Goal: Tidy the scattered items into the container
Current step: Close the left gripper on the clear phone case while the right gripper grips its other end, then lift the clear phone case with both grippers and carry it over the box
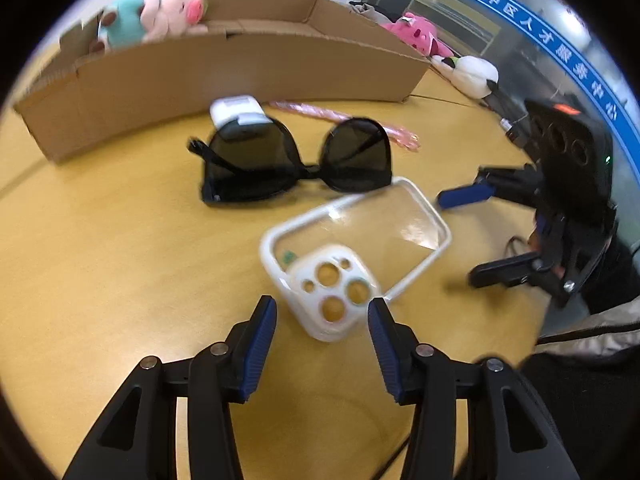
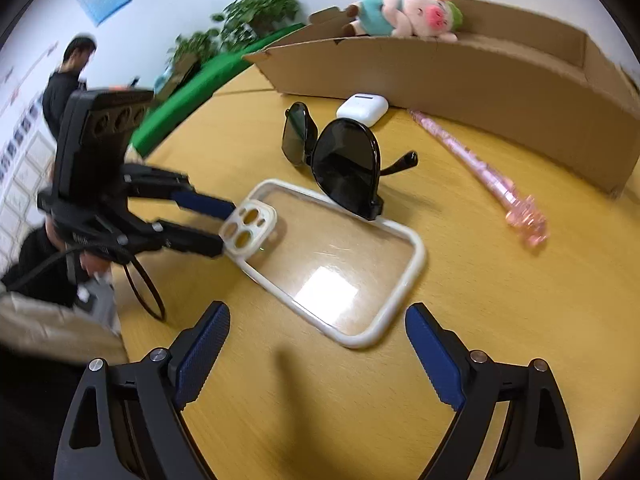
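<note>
Left claw [image 1: 322,312] spread wide, straddling phone case [image 1: 356,248] camera end. Right claw [image 2: 318,320] gaping, empty. Pinch rim squarely, lift clear of sunglasses [image 1: 296,160], carry to cardboard box [image 1: 224,68].

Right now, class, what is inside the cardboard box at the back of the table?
A plush pig lies at one end of the cardboard box, partly over its rim. The far inner wall looks bare. The near wall hides most of the box floor, so anything lying low there cannot be seen.
</note>
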The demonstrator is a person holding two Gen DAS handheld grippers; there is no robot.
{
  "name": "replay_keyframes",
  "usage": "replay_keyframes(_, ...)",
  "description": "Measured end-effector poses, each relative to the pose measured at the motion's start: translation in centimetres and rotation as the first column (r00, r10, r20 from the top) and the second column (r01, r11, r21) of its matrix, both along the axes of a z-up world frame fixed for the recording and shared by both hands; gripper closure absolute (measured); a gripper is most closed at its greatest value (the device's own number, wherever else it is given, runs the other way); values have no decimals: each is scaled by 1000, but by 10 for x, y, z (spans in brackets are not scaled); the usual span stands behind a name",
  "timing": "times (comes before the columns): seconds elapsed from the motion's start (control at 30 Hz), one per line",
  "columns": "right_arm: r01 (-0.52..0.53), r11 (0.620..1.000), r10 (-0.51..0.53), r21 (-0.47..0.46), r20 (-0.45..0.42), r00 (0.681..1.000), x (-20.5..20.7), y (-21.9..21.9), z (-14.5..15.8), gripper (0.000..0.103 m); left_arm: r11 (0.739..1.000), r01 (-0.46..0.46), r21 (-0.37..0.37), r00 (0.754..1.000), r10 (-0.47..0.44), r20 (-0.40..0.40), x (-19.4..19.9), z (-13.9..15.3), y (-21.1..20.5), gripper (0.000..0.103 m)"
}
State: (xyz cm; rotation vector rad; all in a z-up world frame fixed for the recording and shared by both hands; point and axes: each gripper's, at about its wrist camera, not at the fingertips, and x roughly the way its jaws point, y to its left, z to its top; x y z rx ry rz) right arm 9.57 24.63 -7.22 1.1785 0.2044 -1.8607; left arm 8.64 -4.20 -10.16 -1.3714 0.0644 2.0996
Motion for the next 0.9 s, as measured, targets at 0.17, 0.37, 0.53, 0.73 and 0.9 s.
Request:
replay_keyframes(0.17,-201,975,213,93,-139,967,-9,-10,13,7,992,116,-56,990,-120,-73,-15,7,9,36)
replay_keyframes(0.37,-446,876,476,184,-170,863,-20,-27,10,7,916,376,-138,920,-387,-66,-13,-7,26,31)
replay_keyframes(0.53,-539,813,574,220,-147,805,-31,-38,-3,8,886,437,-156,888,-453,-82,-18,-9,30,27)
replay_keyframes(0.73,-584,779,620,231,-140,772,-21,-35,-10,19,843,500,-198,844,-525,-108,-14,-9,40,24)
replay_keyframes(0.9,-576,782,616,237,-156,772,-10,-27,-10,20,811,537,-232,808,-574,-136,-6,-8,46,24)
